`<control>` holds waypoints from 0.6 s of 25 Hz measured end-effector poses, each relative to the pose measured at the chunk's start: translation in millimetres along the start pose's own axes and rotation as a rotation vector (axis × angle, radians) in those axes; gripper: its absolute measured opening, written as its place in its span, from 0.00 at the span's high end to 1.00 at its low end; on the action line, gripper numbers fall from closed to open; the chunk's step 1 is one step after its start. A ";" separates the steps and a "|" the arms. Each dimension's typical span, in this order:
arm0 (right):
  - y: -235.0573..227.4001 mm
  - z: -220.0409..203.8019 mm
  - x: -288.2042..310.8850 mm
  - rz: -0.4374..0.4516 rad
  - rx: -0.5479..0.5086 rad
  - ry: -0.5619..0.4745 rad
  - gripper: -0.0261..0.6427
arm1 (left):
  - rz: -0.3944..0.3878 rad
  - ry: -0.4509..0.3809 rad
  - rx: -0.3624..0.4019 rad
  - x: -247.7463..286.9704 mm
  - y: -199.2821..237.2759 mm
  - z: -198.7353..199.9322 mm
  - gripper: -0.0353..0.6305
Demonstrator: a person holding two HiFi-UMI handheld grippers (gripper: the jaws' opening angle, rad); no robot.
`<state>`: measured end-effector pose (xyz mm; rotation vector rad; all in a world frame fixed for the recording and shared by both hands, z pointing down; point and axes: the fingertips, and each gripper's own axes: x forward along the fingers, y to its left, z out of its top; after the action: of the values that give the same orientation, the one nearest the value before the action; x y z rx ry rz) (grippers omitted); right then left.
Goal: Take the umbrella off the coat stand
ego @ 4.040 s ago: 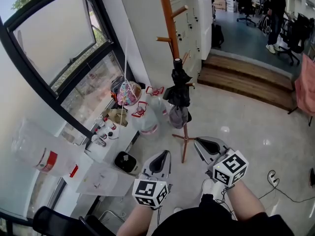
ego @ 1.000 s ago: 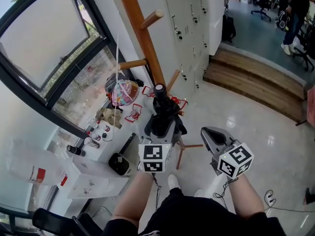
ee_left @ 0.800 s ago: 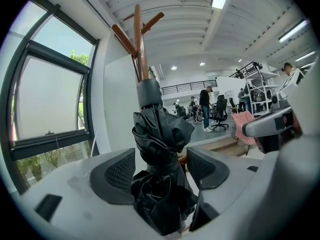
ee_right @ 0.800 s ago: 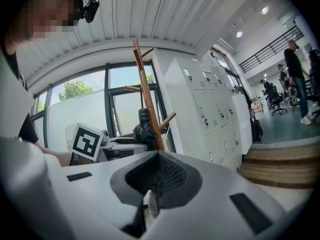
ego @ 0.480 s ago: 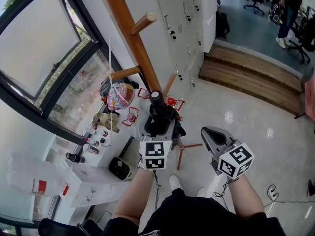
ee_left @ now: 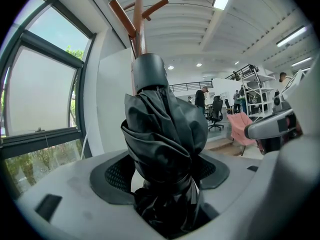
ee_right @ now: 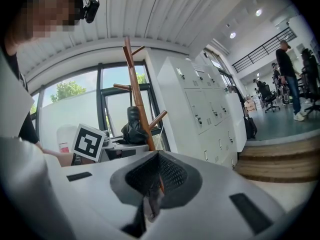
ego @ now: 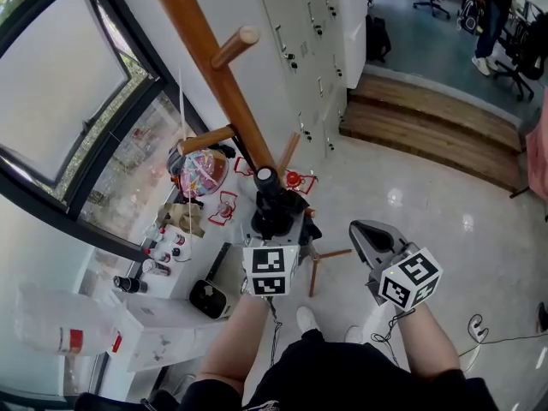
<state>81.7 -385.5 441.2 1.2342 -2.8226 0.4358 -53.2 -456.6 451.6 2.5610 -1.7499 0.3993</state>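
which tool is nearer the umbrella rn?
Left. The left tool is shut around the folded black umbrella, right at the coat stand. The right tool hangs off to the umbrella's right, jaws together on nothing, not touching it.

Your left gripper [ego: 276, 223] sits round the black umbrella [ego: 266, 184], right against the coat stand [ego: 208, 67]. Your right gripper [ego: 366, 231] hangs apart, over the floor [ego: 445, 195].

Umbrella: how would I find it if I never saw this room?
Find the tall brown wooden coat stand by the big window. Low down beside it, the left claw squeezes the umbrella. Unlike the colourful bundle nearby, it is crumpled black cloth with a round cap on top.
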 end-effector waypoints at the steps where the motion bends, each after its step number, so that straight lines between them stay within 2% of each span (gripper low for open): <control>1: -1.6 0.4 0.4 -0.003 0.002 0.001 0.88 | -0.003 -0.001 -0.004 1.5 -0.1 0.3 0.50; 15: -8.1 -3.4 9.8 -0.002 0.019 0.006 0.88 | -0.045 0.003 -0.024 8.6 -3.7 -0.6 0.50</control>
<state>80.6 -396.8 447.7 1.2367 -2.8184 0.4663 -47.0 -463.0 454.5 2.5771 -1.6825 0.3780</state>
